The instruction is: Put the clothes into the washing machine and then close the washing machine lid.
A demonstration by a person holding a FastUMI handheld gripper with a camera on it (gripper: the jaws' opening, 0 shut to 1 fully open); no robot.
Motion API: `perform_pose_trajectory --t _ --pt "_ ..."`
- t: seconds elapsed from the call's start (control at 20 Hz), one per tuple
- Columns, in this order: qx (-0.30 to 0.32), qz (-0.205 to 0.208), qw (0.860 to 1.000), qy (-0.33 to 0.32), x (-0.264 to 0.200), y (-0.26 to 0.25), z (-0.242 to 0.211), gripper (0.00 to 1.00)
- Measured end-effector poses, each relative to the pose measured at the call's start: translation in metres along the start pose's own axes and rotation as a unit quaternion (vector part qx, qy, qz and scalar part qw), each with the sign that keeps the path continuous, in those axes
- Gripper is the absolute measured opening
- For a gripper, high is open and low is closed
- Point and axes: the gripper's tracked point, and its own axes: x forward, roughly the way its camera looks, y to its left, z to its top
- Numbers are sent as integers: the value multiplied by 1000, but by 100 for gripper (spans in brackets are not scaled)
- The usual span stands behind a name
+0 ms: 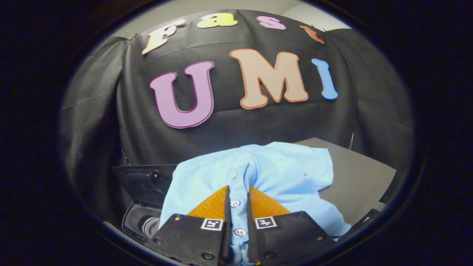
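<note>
Pinching the buttoned placket of the light blue shirt (281, 166), the gripper (238, 201) has its fingers drawn narrow with the fabric strip caught between them, buttons showing in the gap. Most of the shirt spreads beyond the fingers, draped toward the grey tabletop (362, 177) on the right, and seems lifted with the tool. The washing machine's open drum (146, 223) sits low on the near left, with its raised dark lid (147, 181) just behind (only part of each is visible).

My worry is the grip: it holds a thin fold, so the cloth could slide out under the weight of the hanging body. Trailing fabric might also catch on the drum rim or land across it, which would later stop the lid from closing. Swinging left too quickly would make either more likely.
</note>
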Motion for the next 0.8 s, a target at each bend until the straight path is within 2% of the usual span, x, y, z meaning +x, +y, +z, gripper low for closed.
perform_pose_trajectory --t 0.2,0.4,0.6,0.8 --pt "10 65 998 -21 3 76 23 17" --pt "-40 113 993 -14 -1 144 23 17" --pt "1 183 983 -1 4 217 12 16" --pt "5 227 974 19 17 272 -11 16"
